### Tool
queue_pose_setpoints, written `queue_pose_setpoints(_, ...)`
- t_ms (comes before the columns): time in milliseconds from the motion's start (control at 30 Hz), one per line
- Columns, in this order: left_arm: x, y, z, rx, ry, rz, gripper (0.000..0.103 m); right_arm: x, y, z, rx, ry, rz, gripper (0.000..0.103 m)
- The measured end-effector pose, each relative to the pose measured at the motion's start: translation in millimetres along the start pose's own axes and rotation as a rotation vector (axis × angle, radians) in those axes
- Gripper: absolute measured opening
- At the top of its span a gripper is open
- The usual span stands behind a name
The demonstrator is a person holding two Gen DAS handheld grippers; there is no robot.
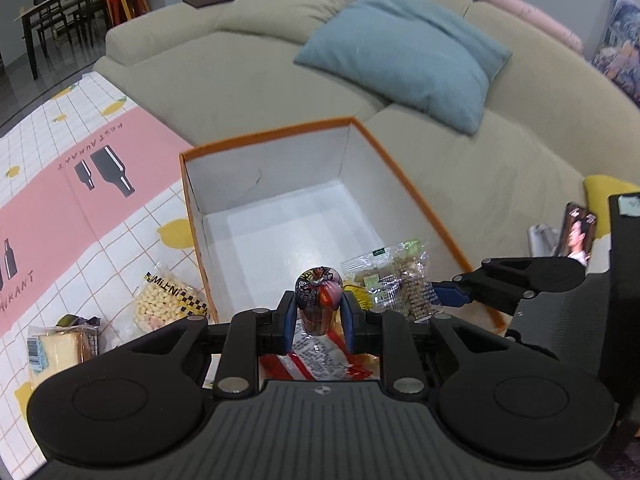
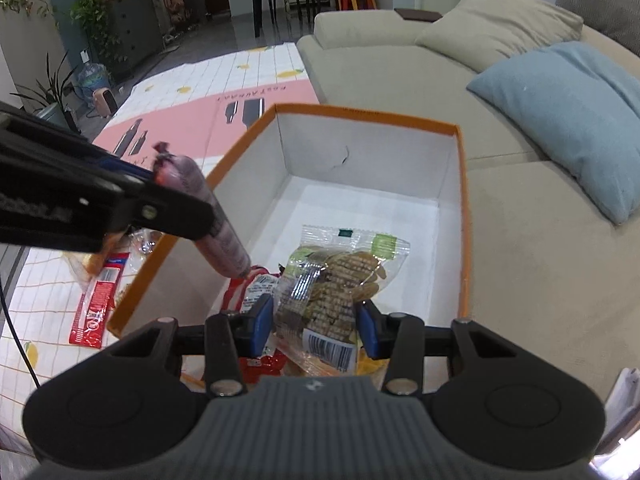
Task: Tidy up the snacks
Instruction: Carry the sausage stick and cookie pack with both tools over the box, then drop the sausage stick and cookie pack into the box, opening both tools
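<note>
Closed on a sausage [image 1: 318, 300], the left gripper [image 1: 318, 322] has its blue pads pressed against both sides of the dark printed casing; the sausage is a short tube with a crimped end, and in the right wrist view it slants down over the near left corner of the box [image 2: 463, 216], its lower tip touching a red packet [image 2: 256, 280] that lies inside. The right gripper [image 2: 314, 326] pinches a clear cracker bag [image 2: 336, 276], its jaws drawn in against the crinkled plastic; this bag shows brown ridged crackers, a green label and a barcode, and it hangs over the near end of the box. That box has an orange rim and white inner walls, one of them marked with a thin dark scratch. Its far half is bare white floor, with open room between the walls. Outside the box's left wall, on the checked tablecloth [image 1: 120, 240], lie three snacks in the left wrist view: one bag of pale puffs [image 1: 168, 300], one wrapped cake slice [image 1: 60, 346], and in the right wrist view one long red wrapper [image 2: 98, 308]. Beyond the box's far wall stands a beige sofa [image 1: 224, 72] with one blue cushion [image 1: 404, 56].
</note>
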State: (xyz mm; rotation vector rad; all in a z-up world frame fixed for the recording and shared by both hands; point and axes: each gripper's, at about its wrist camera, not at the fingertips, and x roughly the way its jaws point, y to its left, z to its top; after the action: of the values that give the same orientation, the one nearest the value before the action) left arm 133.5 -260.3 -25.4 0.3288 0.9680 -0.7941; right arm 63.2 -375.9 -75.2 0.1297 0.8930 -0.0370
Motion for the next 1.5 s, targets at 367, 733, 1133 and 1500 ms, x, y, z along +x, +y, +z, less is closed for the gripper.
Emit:
queue_pose_setpoints(367,41.5,1.3,1.1,0.042,0.076,0.011,0.025,36.4,3.9,-1.2,-0.038,0.078,0.004,0.043)
queue_pose_setpoints(733,51.6,8.9,6.7,0.029,0.068,-0.004,0.026,57.0,7.4,-4.8,-0.055,0.142,-0.012,0.044)
queue_pose_setpoints(1133,33.8,18.3,7.8,-0.015,0.032,-0.004,0.045,51.7,15.0,2.4,-0.073,0.123,-0.041,0.063)
queue_pose_setpoints(1500,-11.8,25.9,-4.5,-0.031,-0.049,0.078,0.045,26.2,25.5,4.9,-0.060,0.058,-0.081,0.071)
